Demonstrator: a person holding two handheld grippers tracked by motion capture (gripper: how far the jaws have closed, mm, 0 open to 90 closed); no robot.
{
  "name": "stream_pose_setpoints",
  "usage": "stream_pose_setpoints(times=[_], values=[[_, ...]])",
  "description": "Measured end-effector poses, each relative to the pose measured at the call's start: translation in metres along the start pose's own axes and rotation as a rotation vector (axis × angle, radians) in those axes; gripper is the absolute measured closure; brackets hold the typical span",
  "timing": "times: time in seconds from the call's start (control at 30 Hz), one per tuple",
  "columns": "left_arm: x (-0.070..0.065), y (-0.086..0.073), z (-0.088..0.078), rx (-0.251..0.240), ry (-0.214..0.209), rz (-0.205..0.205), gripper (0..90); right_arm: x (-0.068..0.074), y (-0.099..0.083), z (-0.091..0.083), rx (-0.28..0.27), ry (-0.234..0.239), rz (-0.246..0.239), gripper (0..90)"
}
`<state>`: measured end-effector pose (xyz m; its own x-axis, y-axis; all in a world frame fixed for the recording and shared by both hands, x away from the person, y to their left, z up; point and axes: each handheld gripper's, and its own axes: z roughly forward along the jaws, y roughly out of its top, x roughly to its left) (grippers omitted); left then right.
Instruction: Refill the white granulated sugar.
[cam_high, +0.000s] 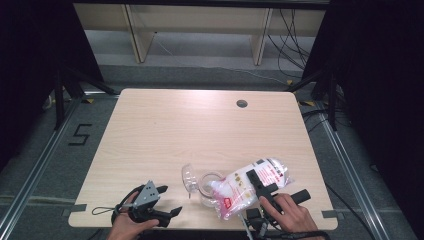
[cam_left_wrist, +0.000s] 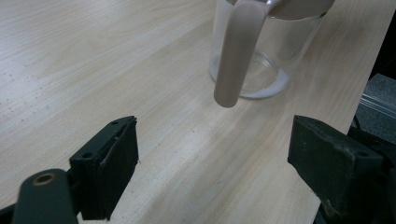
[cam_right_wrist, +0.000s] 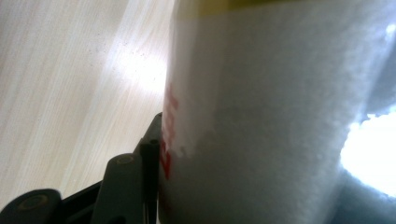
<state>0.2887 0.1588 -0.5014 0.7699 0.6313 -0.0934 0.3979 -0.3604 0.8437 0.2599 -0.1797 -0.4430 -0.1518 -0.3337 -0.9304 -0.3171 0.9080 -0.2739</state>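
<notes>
1. Right now your right gripper (cam_high: 261, 183) is clamped across the middle of the plastic bag of white powder (cam_high: 245, 187), its jaws held partly apart by the bag's bulk; in the right gripper view one black pad presses flat against the bag's red-printed side.
2. That bag lies tilted at the near right of the table (cam_high: 165, 130), its lower end over the mouth of the glass jar (cam_high: 210, 189), which already holds a little white powder at the bottom.
3. Expect the bag to be soft and to sag; its contents will probably shift towards the low end, and the film looks slippery, so hold it across the full belly rather than by a corner.
4. Your left gripper (cam_high: 167, 200) waits near left, jaws wide apart with nothing between them, pointing at the jar's hinged lid (cam_left_wrist: 238, 51), which hangs open.
5. Treat the jar as fragile and easy to tip; steady it low on the body, not by the lid (cam_high: 188, 179).
</notes>
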Motion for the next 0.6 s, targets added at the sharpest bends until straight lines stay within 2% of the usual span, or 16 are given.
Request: stream_pose_setpoints(times=[0.2,0.23,0.33,0.37,0.57,0.6], values=[[0.001,-0.0005,0.0001,0.007,0.003,0.011,15.8,0.0008,-0.0011,-0.0001,0.003,0.012,0.01,50.2],[0.0008,-0.0004,0.0,0.007,0.004,0.012,15.7,-0.0014,-0.0011,0.0004,-0.007,0.003,-0.018,50.2],[0.0009,-0.0005,0.0001,0.007,0.005,0.009,15.7,-0.0021,-0.0019,0.0004,-0.009,-0.003,-0.029,50.2],[0.0008,-0.0005,0.0002,0.006,0.003,0.008,15.7,0.0001,-0.0025,-0.0012,0.01,0.003,0.004,50.3],[0.0009,-0.0007,0.0004,0.007,0.007,0.016,15.7,-0.0021,-0.0036,-0.0018,0.013,0.006,-0.001,50.4],[0.0009,-0.0007,0.0004,0.007,0.007,0.016,15.7,-0.0034,-0.0036,-0.0014,0.003,0.003,-0.016,50.4]])
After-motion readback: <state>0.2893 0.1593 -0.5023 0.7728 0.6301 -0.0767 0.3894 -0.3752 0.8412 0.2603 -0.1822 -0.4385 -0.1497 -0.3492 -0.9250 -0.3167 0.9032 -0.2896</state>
